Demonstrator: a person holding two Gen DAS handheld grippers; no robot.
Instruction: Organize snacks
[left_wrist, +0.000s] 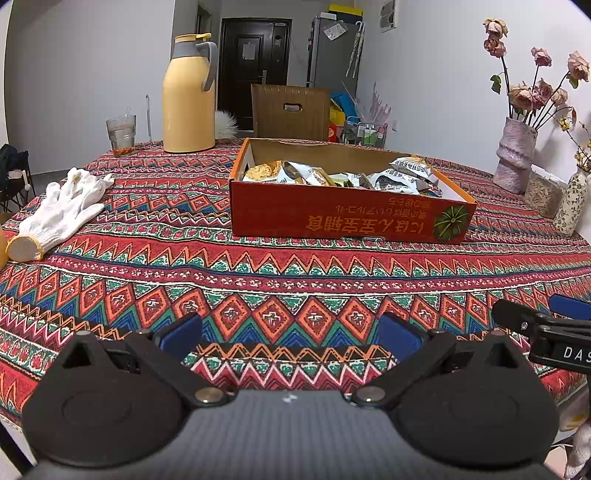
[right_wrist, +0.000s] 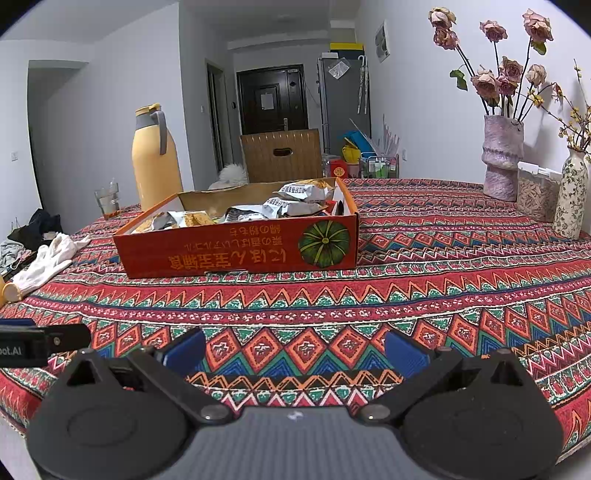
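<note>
Snack packets (left_wrist: 397, 176), crinkled white-and-tan wrappers, are lying heaped inside the shallow orange cardboard box (left_wrist: 343, 221) sitting mid-table on the patterned tablecloth (left_wrist: 258, 273). White gloves (left_wrist: 61, 210) are lying left of it. Left gripper (left_wrist: 291, 332) and right gripper (right_wrist: 295, 349) are hovering over the cloth nearby, fingers spread, holding nothing.

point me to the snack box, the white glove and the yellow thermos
snack box (left_wrist: 332, 218): left wrist view, red front wall.
white glove (left_wrist: 62, 212): left wrist view, palm.
yellow thermos (right_wrist: 157, 177): right wrist view, body below the grey collar.
</note>
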